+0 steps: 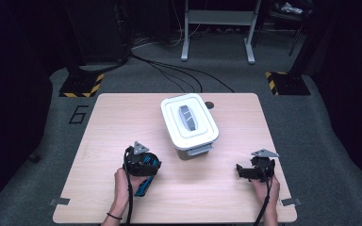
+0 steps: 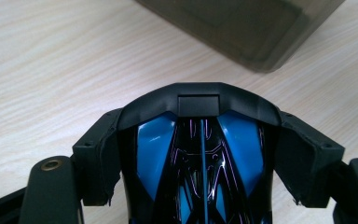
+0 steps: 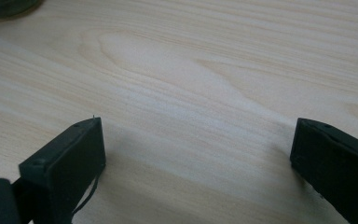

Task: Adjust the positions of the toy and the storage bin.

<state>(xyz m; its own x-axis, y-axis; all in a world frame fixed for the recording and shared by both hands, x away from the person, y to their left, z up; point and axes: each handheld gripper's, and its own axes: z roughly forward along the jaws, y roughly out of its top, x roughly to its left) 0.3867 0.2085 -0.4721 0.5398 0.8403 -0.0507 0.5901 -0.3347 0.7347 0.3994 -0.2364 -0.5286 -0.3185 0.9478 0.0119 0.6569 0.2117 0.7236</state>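
High view: a light wooden table (image 1: 122,117) stands on grey carpet, its bare top bearing the items below. A white lidded container (image 1: 189,123) with a grey handle recessed in the lid sits slightly tilted at the middle of the table's far half; its lid is on. The left gripper (image 1: 142,162) lies near the table's near-left part, just in front of and to the left of the container, held by the person's left hand (image 1: 122,184). Its jaws are closed around a black and blue object (image 2: 200,154), glossy, with blue panels, whose identity cannot be told; in the left gripper view this object fills the space between both jaws, and the container's translucent grey wall appears just beyond. The right gripper (image 1: 250,170) rests at the near-right, well apart from the container, held by the right hand (image 1: 266,188). Right gripper view: jaws spread wide, bare wood between them.
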